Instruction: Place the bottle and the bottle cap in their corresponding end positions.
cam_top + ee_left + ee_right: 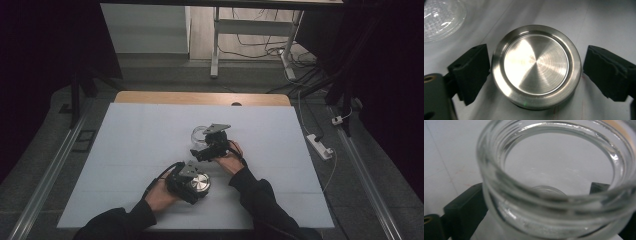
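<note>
- The metal lid [536,66] was a round steel disc with a raised rim and a brushed centre that caught the light in a fan of fine rings; it lay flat on the white counter [140,150], near the front edge and just left of centre.
- The left gripper [536,72] stood around the lid, its fingers [471,72] spread wide. One sat just beside the rim, where contact could not be judged; the other stood clear across a gap.
- The glass jar [554,182] was clear, thick-walled and open-mouthed, with a threaded neck; it stood upright near the middle of the counter, behind and to the right of the lid.
- The right gripper [212,145] flanked the jar, a dark finger on either side of its lower wall. Whether they pressed on the glass could not be told, since the jar's rim blurred and covered them.
- In the right gripper view the jar ran past the frame at the top and right, and its base showed only through distorting glass.
- In the high view the jar was largely hidden behind the right gripper's grey plate.
- The person's forearms were cut off at the bottom edge of the high view.
</note>
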{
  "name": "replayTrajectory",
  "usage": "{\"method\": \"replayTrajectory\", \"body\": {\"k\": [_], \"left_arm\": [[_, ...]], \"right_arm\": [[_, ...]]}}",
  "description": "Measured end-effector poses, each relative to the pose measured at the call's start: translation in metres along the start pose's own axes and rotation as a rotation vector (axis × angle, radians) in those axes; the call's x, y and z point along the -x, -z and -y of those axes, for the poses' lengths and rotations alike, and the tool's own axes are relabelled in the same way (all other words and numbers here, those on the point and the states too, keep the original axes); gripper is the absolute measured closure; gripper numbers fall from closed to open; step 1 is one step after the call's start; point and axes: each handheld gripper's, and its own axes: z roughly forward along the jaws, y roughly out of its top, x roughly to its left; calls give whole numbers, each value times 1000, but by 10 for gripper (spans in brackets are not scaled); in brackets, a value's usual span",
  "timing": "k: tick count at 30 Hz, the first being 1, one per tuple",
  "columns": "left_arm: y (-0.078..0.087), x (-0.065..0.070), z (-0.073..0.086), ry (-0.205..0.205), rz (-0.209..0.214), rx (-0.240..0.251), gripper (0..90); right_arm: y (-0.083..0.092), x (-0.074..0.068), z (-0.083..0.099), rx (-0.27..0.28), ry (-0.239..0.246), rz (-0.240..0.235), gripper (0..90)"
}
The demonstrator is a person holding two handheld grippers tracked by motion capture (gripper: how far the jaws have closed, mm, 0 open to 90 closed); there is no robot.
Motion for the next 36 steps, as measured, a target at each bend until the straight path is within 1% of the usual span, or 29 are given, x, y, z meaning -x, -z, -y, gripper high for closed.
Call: {"method": "replayTrajectory", "body": {"k": [5,7,13,14,18,20,22,25,26,28,29,30,33,34,36], "left_arm": [[5,-4,2,25,4,11,38],[7,-4,3,34,7,21,31],[18,-5,3,73,36,56,7],[20,-6,3,72,39,54,3],[27,-7,6,100,54,75,0],[31,-8,6,107,61,78,0],[36,-9,7,117,77,86,0],[43,-10,7,124,80,101,0],[45,-10,7,121,77,102,0],[48,-9,7,107,60,90,0],[48,-9,7,107,60,90,0],[51,-8,9,93,42,73,0],[52,-7,12,96,39,59,0],[54,-8,16,101,37,48,0],[57,-9,20,109,34,44,0]], "right_arm": [[9,0,-1,24,-5,-15,0],[11,0,-2,31,-1,-15,0],[22,-1,-5,54,9,-15,0],[24,-1,-6,52,15,-11,0],[30,-2,-6,47,26,0,0],[33,-3,-5,48,28,1,0],[36,-5,-4,45,15,-7,0],[42,-7,-2,37,6,-14,0],[44,-7,-1,36,3,-14,0],[49,-8,0,41,-23,-25,0],[49,-8,0,41,-23,-25,0],[53,-9,2,40,-43,-38,0],[58,-11,6,38,-37,-28,0],[59,-12,7,38,-36,-25,0],[62,-12,10,40,-35,-30,0]]}}
